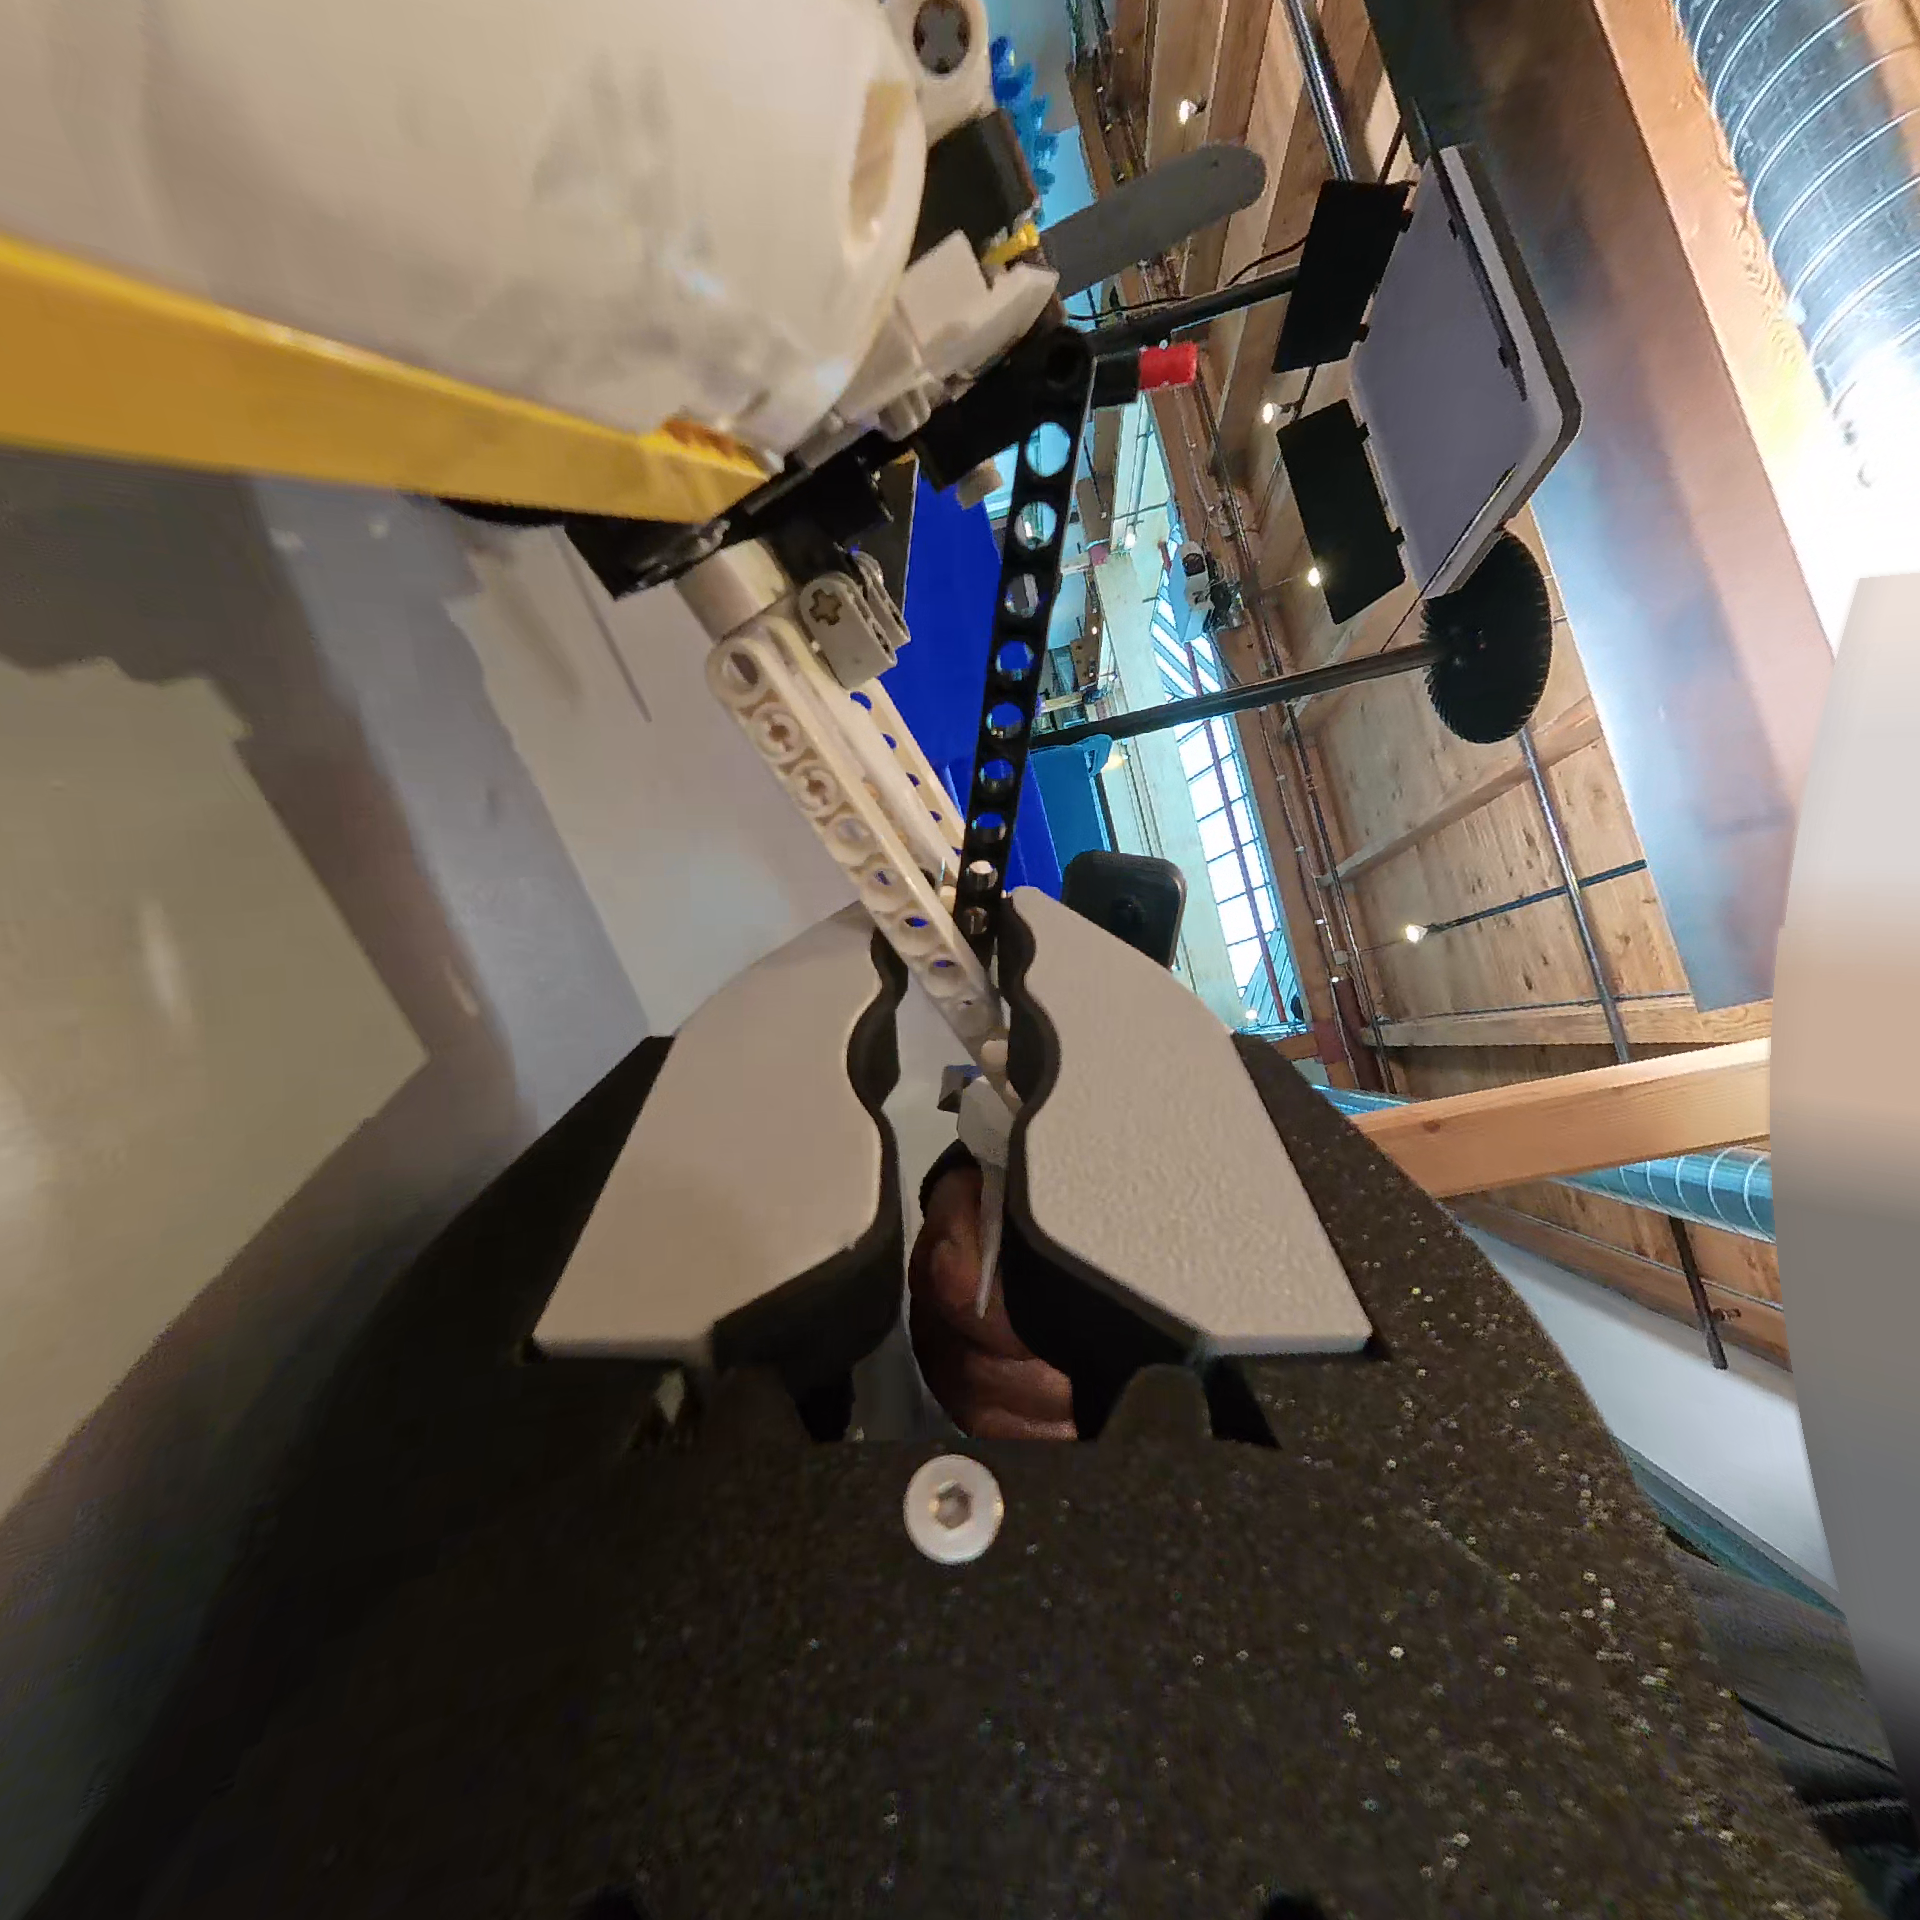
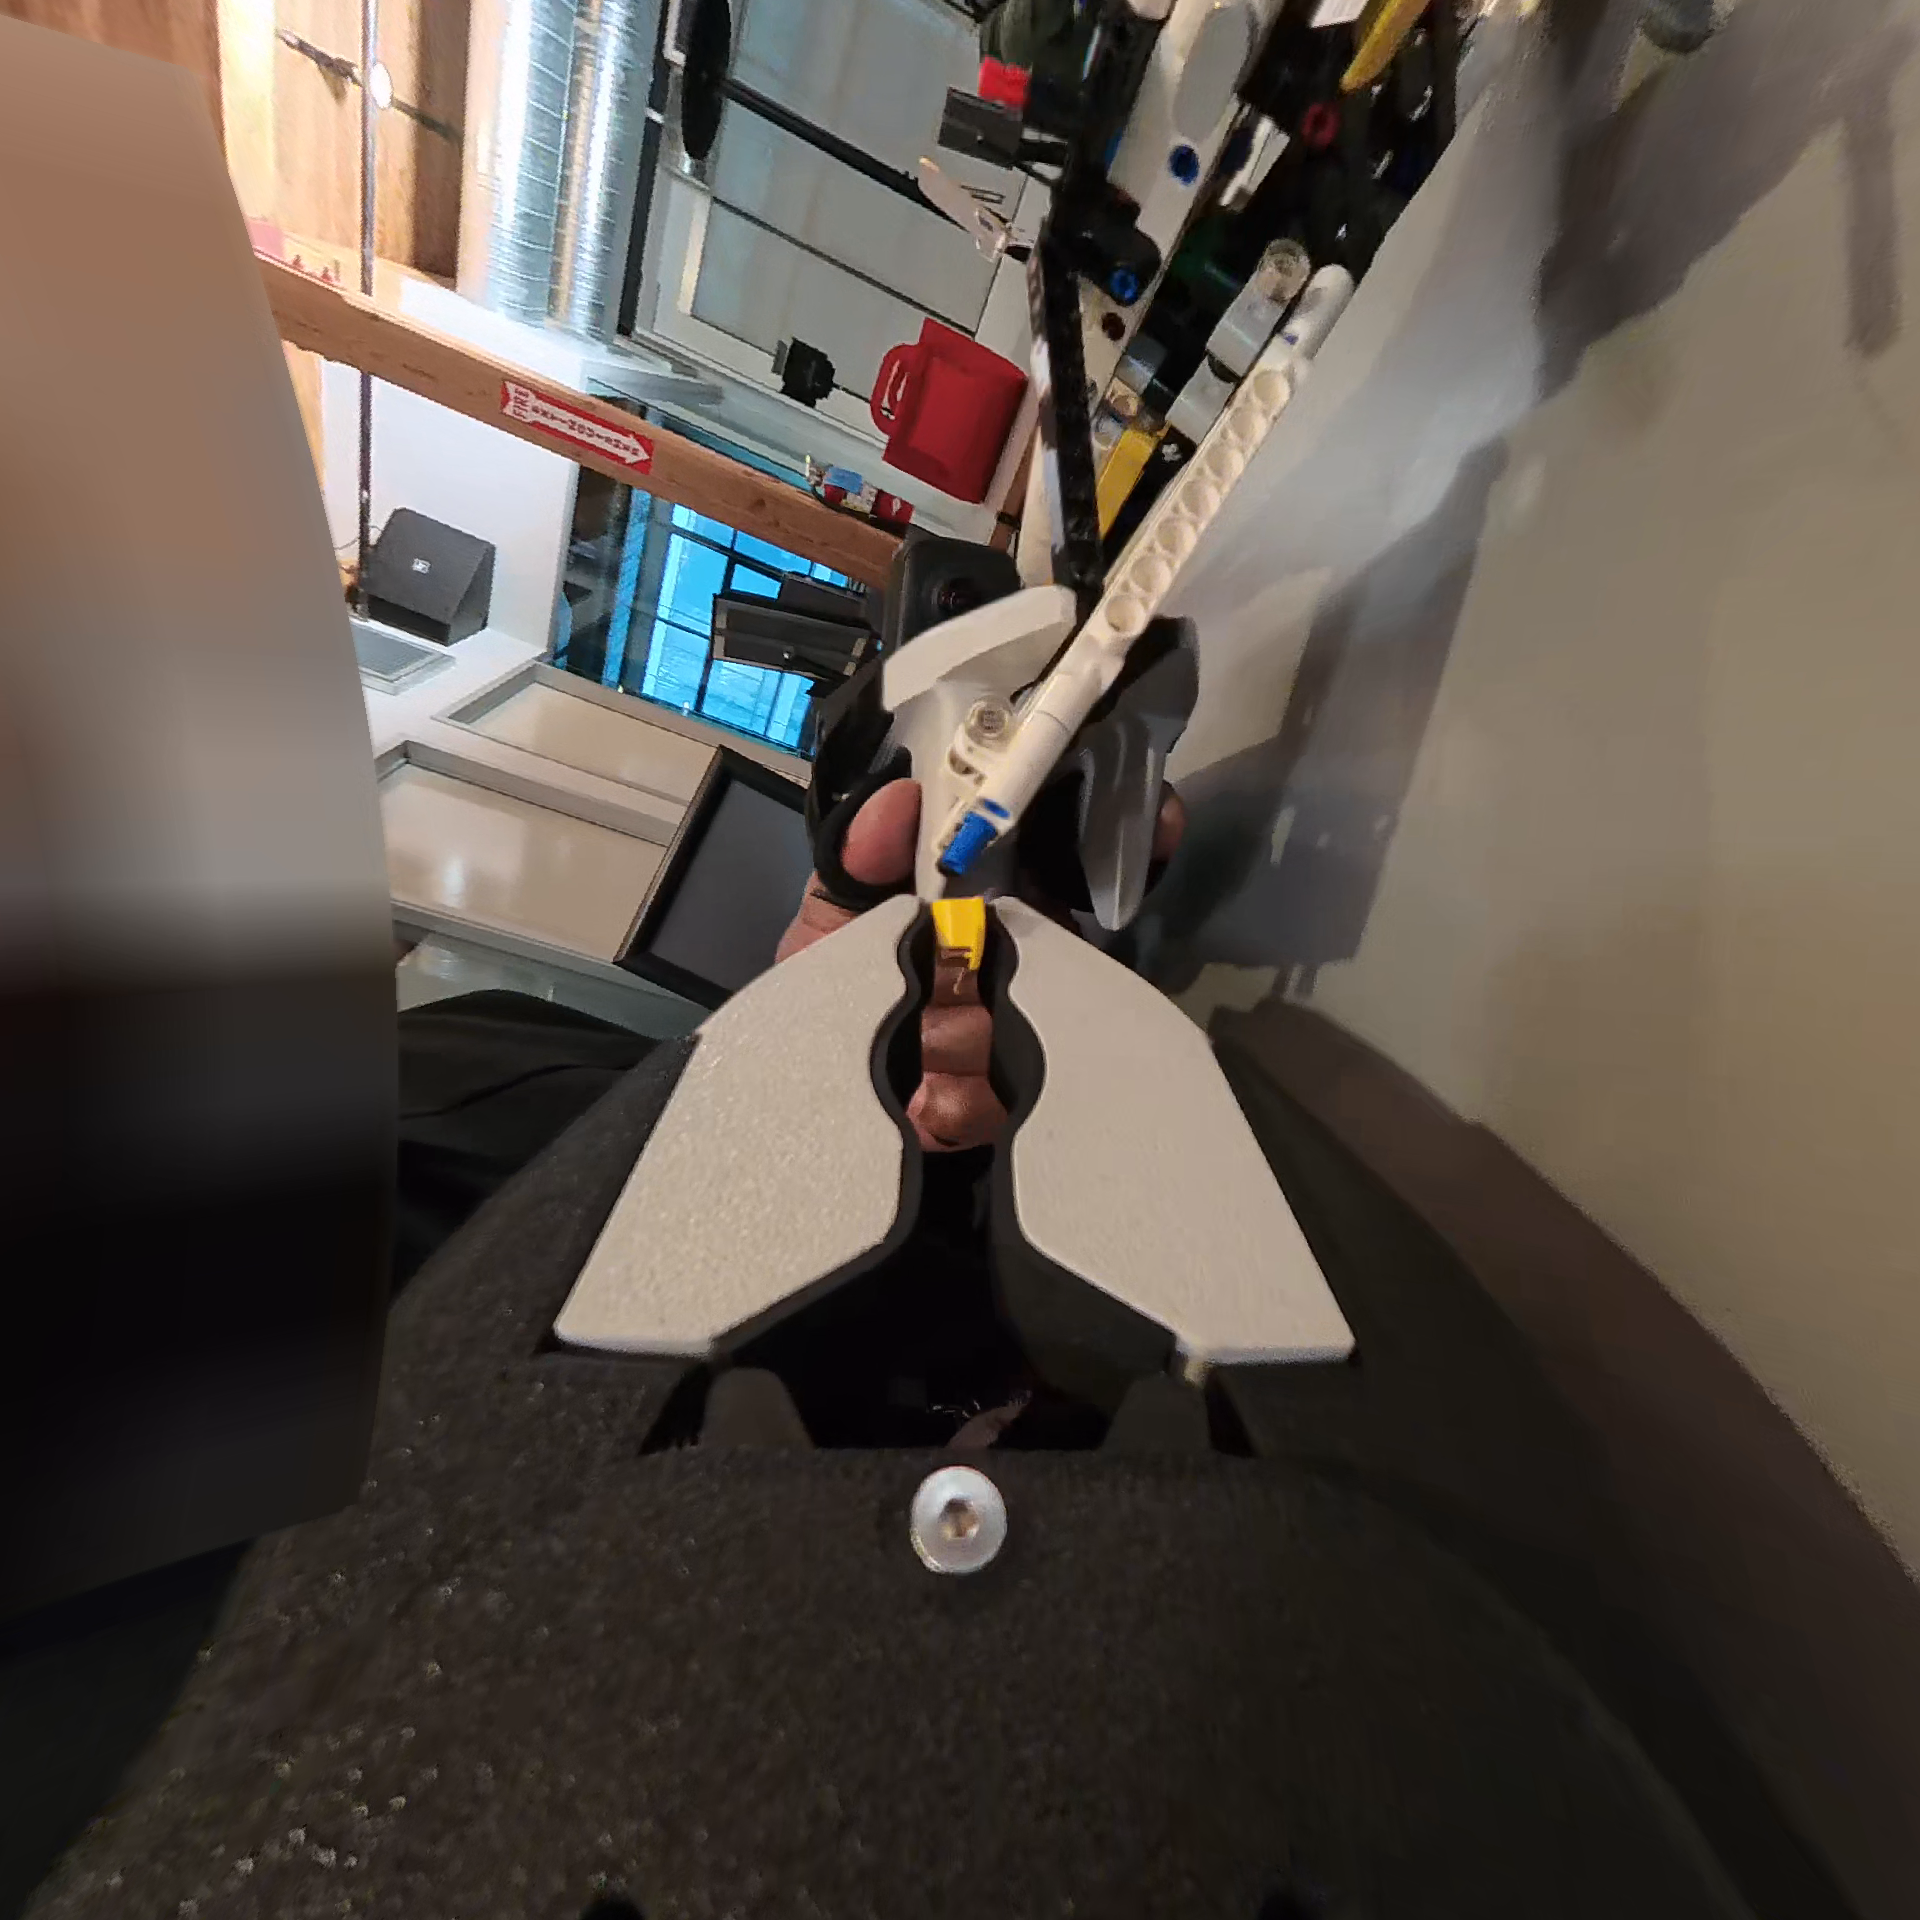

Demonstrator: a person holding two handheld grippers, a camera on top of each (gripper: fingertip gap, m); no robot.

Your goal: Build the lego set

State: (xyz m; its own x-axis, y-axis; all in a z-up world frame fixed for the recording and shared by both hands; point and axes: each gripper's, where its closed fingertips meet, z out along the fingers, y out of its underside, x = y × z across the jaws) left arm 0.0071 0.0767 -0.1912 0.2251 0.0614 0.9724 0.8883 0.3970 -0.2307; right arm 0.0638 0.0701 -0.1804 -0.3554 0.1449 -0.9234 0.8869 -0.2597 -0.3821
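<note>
My left gripper (image 1: 951,935) is shut on a white perforated beam (image 1: 831,790) of a toy construction model. A black perforated beam (image 1: 1013,644) of the same model crosses it at the fingertips. The model's white body (image 1: 468,208) and a long yellow part (image 1: 312,416) fill the upper left. My right gripper (image 2: 958,906) is shut on a small yellow piece (image 2: 956,930). It holds that piece just below a blue pin (image 2: 971,836) at the end of the white beam (image 2: 1195,520). The left gripper's fingers (image 2: 966,634) clamp that beam in the right wrist view, with a hand (image 2: 873,831) behind.
A pale wall (image 2: 1662,727) runs close along the right. A red mug-shaped object (image 2: 951,421), a wooden beam (image 2: 468,384) and a metal duct (image 2: 561,156) lie beyond. In the left wrist view, a wooden ceiling (image 1: 1455,779) and hanging panels (image 1: 1455,364) show. Spacing between my two grippers at the tips: around 6 centimetres.
</note>
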